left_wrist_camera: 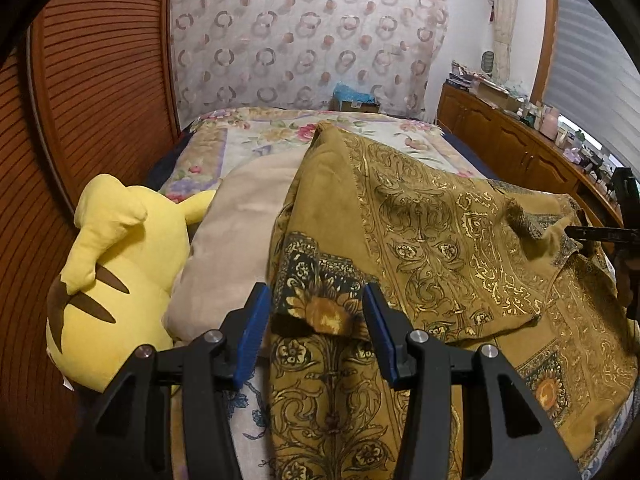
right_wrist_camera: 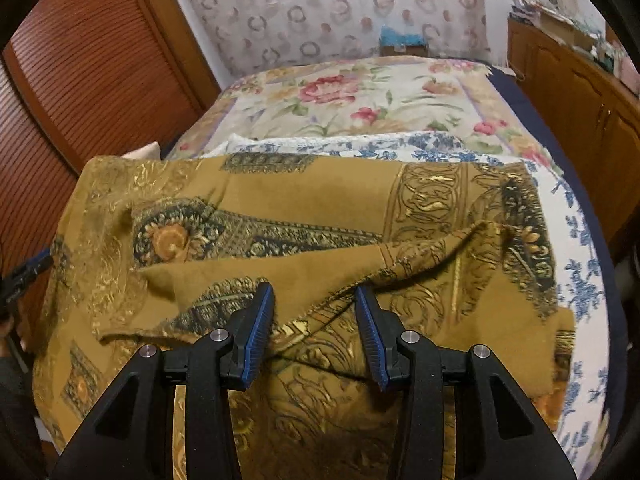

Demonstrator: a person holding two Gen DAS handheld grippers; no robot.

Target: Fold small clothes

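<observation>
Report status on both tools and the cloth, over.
Left tool and right tool: both open, each straddling a raised fold. Mustard patterned cloth lies rumpled on the bed, fold unfinished. Yellow plush toy beside the cloth, not blocking.

The brown cloth (right_wrist_camera: 280, 208) is covering most of the bed (right_wrist_camera: 360, 96) and running off the picture's bottom edge. The little things on the cabinet (left_wrist_camera: 520, 140) are looking too small to tell.

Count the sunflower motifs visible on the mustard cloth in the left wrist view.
2. One sunflower sits on the folded corner of the cloth, just ahead of the left gripper. The other lies near the right edge. Folds may hide more.
</observation>
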